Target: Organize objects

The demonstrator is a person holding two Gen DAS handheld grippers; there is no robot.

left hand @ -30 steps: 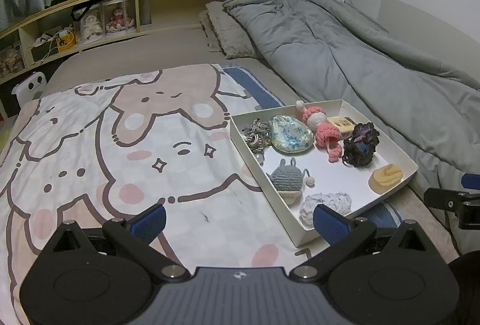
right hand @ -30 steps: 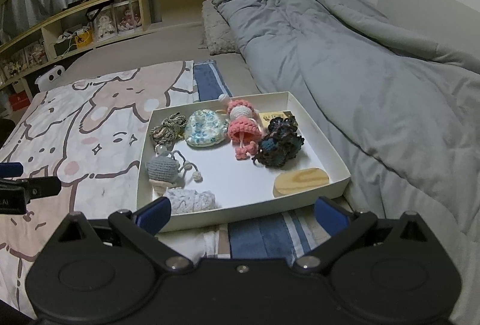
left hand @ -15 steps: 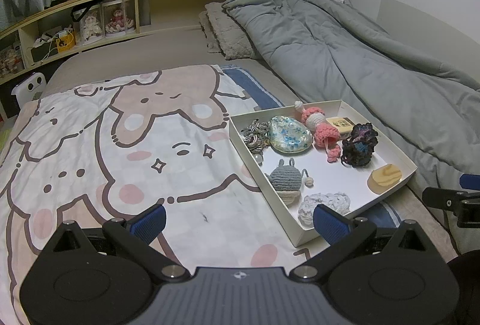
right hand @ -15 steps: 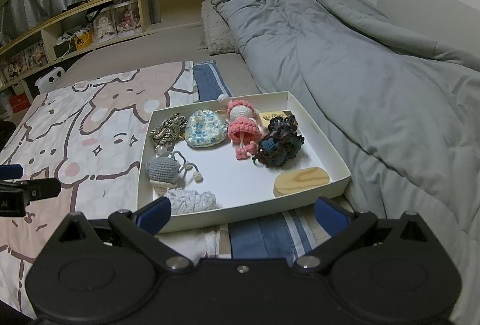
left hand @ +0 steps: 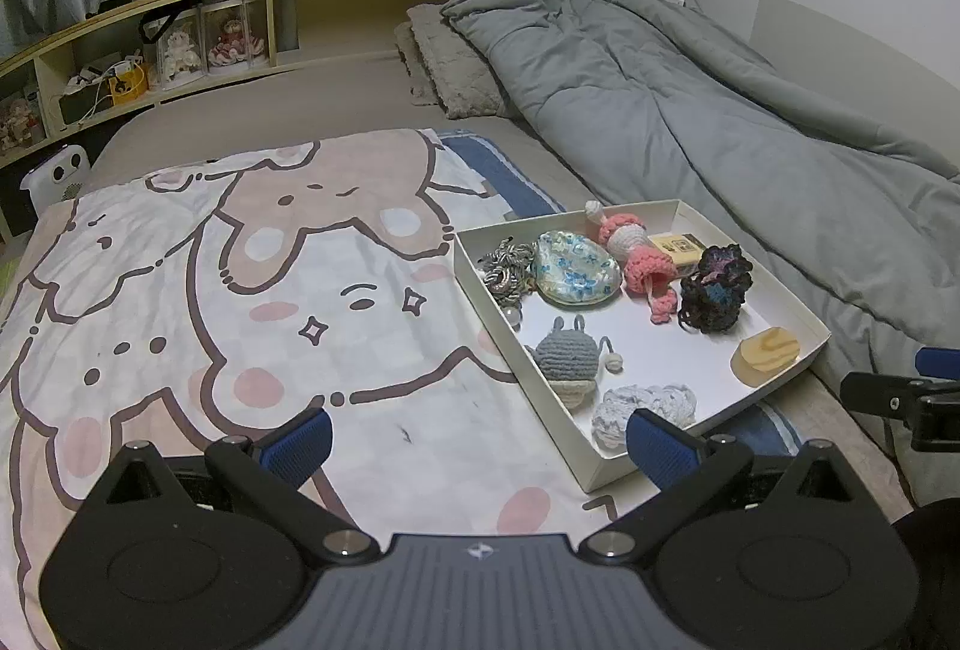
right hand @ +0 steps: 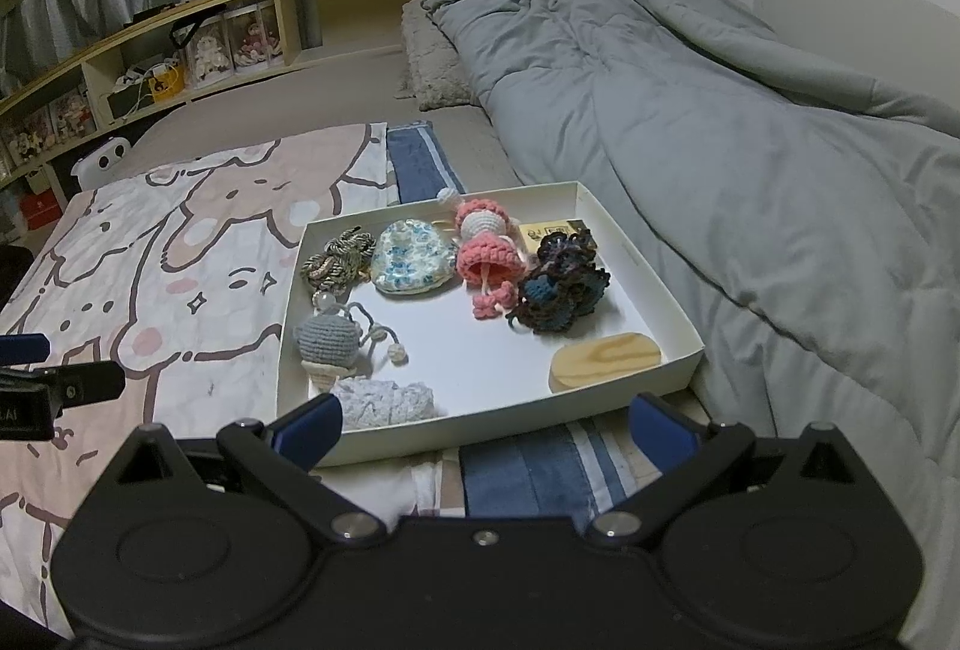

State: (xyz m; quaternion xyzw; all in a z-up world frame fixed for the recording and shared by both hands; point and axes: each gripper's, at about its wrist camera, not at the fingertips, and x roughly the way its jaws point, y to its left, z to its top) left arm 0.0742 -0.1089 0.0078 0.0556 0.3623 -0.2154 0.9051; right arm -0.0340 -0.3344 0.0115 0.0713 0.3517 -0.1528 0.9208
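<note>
- White tray on the bed, just ahead of both grippers, gathers small crochet toys together.
- Left gripper and right gripper hover spread wide, empty, likely ready to pick.

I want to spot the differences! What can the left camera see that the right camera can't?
Only the left wrist view shows the right gripper poking in at its right edge, and more of the cartoon blanket.

Only the right wrist view shows the left gripper at its left edge, and the blue striped cloth in front of the box.

Both show the white box holding the grey crochet toy, pink crochet doll and wooden piece.
</note>
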